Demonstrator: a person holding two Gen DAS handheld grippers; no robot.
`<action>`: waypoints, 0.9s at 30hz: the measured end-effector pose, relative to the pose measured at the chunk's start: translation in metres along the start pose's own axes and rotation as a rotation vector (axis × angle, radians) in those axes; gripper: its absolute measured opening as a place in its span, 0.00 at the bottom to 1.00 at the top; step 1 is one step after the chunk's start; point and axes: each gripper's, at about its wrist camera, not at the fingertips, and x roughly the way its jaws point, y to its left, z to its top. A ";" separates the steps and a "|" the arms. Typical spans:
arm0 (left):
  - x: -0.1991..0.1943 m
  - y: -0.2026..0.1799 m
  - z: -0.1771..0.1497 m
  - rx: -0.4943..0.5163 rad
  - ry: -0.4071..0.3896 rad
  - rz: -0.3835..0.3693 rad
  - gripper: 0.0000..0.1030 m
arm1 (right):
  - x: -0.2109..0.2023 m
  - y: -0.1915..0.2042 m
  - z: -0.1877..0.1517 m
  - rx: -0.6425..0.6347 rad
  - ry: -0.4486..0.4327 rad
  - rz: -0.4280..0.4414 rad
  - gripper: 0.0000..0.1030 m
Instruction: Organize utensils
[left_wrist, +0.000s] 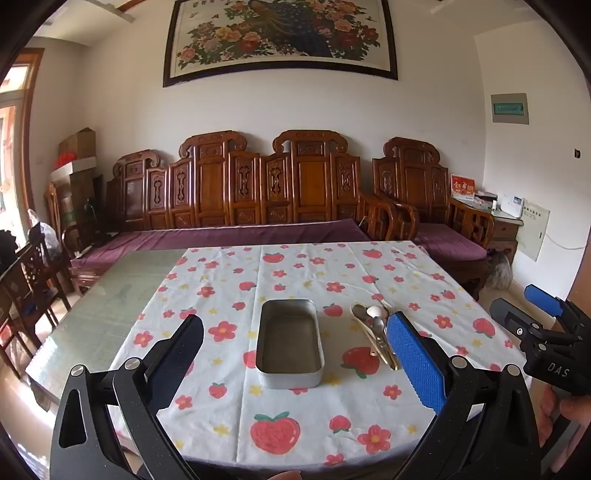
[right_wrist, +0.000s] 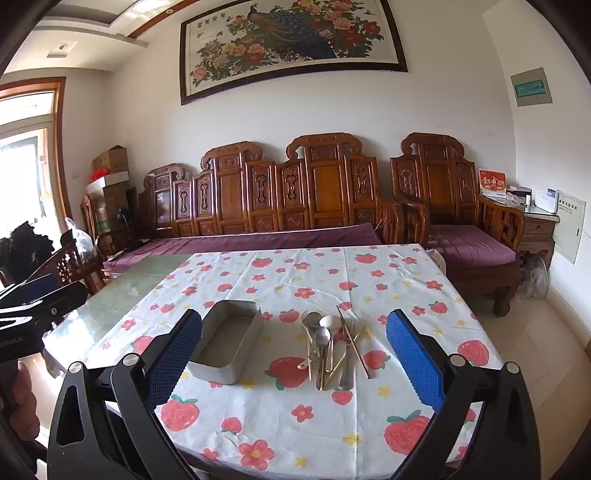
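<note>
An empty metal tin (left_wrist: 290, 343) (right_wrist: 229, 341) lies on the strawberry-print tablecloth (left_wrist: 295, 417) (right_wrist: 306, 413). To its right sits a pile of utensils (left_wrist: 376, 332) (right_wrist: 330, 345): spoons, a fork and chopsticks. My left gripper (left_wrist: 295, 325) hovers above the near part of the table, open, framing the tin with nothing between its fingers. My right gripper (right_wrist: 295, 325) is likewise open and empty, framing the utensil pile from the near side. The right gripper (left_wrist: 517, 314) also shows at the right edge of the left wrist view, and the left gripper (right_wrist: 51, 288) at the left edge of the right wrist view.
The cloth covers only part of a glass-topped table (left_wrist: 107, 302) (right_wrist: 110, 302), bare on the left. Behind stands a carved wooden bench (left_wrist: 258, 192) (right_wrist: 280, 192) with purple cushions. A wooden chair (left_wrist: 26, 280) stands at the left.
</note>
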 end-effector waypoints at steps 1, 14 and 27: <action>0.000 0.000 0.000 0.000 0.000 0.000 0.94 | 0.000 0.000 0.000 0.002 -0.006 0.000 0.97; -0.003 0.002 0.002 -0.007 -0.002 -0.003 0.94 | -0.001 -0.001 0.000 0.003 -0.007 0.000 0.97; -0.010 -0.001 0.010 -0.009 -0.017 -0.003 0.94 | -0.007 -0.004 0.003 0.004 -0.012 0.006 0.97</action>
